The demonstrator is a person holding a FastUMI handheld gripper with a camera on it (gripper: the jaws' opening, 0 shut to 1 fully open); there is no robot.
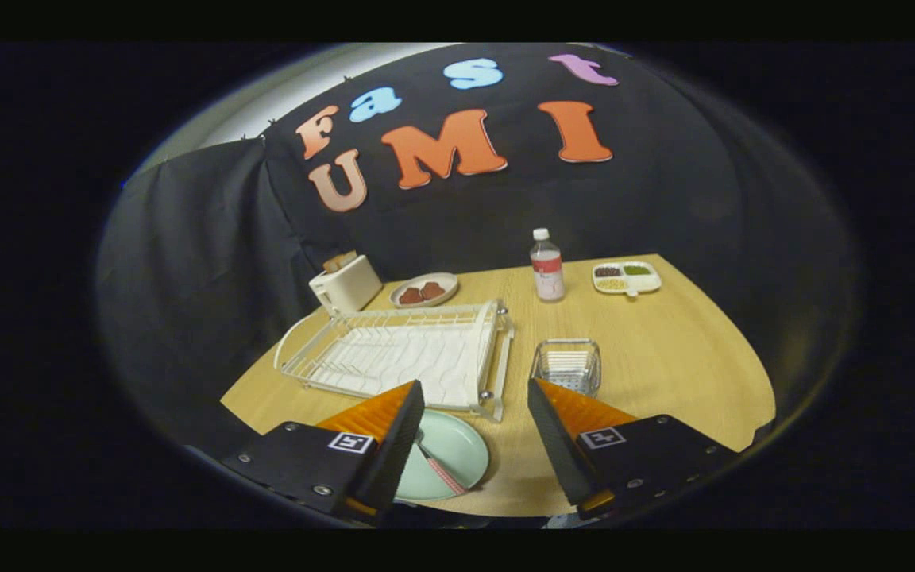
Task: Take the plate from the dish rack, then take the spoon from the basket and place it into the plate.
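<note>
Spread wide, my gripper holds nothing; its two fingers stand well apart above the light wooden table. Between the fingers, closer to the left one, I see the pale green round plate lying flat on the table, partly hidden behind that left finger. On the plate rests the spoon with a red-and-white striped handle, its handle slanting across the plate and its bowl end tucked beside the left finger. Just beyond the plate stands the white wire dish rack on its white drain tray. To the right of the rack, just ahead of the right finger, sits the small metal wire basket. Further back I make out a white toaster with bread in its slots, a shallow plate with two reddish-brown pieces, a clear plastic bottle with a white cap, and a white divided dish holding dark, green and yellowish bits.
</note>
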